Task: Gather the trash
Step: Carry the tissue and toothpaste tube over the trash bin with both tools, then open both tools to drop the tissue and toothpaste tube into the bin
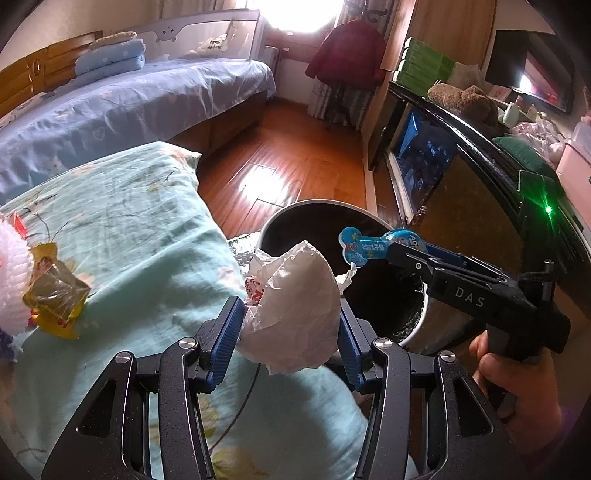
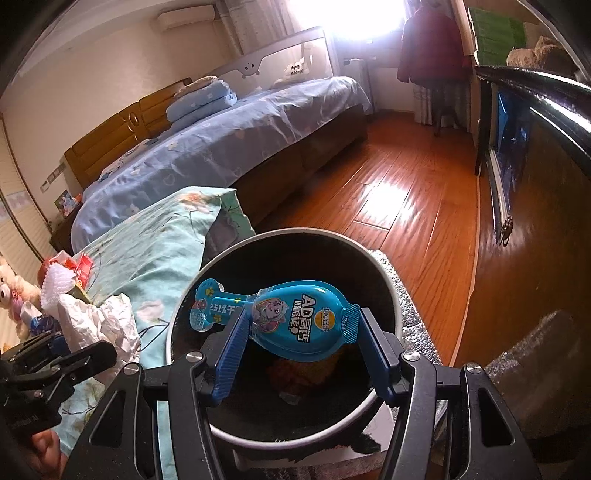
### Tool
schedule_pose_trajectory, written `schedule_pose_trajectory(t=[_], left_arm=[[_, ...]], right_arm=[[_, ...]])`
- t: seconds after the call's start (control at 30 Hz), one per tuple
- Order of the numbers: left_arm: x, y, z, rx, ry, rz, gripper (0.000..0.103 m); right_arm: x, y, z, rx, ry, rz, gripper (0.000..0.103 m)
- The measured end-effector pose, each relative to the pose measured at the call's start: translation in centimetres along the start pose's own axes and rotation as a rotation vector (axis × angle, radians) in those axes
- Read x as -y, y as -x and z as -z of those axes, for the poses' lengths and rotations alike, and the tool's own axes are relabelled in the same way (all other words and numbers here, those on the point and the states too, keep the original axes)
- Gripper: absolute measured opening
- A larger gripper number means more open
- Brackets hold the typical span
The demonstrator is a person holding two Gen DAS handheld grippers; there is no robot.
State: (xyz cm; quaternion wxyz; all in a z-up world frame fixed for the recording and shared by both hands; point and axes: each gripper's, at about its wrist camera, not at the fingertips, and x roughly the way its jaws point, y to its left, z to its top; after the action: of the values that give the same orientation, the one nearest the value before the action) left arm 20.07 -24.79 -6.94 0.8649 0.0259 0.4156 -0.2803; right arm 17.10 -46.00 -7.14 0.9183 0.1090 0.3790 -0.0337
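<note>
Blown-out window (image 1: 299,14) glare; fisheye warp

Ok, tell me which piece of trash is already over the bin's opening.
The blue snack wrapper in the right gripper, above the bin. The crumpled white paper in the left gripper is beside the rim.

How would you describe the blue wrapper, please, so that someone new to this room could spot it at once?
Find the round, dark-lined trash bin on the wooden floor beside the pale green floral bedding. Directly above the bin's opening, the right gripper holds the blue wrapper between its blue pads. Unlike the crumpled white paper in the left gripper, it is flat, glossy, spoon-shaped and printed with a cartoon puppy.
</note>
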Motion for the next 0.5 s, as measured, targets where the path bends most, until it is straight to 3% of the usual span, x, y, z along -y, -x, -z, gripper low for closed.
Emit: schedule_pose_trajectory(t=[0.5], left_arm=[[1.0, -1.5, -0.9, -0.016, -0.006, 0.017, 0.050]], right_arm=[[1.0, -1.1, -0.9, -0.019, -0.011, 0.003, 0.060]])
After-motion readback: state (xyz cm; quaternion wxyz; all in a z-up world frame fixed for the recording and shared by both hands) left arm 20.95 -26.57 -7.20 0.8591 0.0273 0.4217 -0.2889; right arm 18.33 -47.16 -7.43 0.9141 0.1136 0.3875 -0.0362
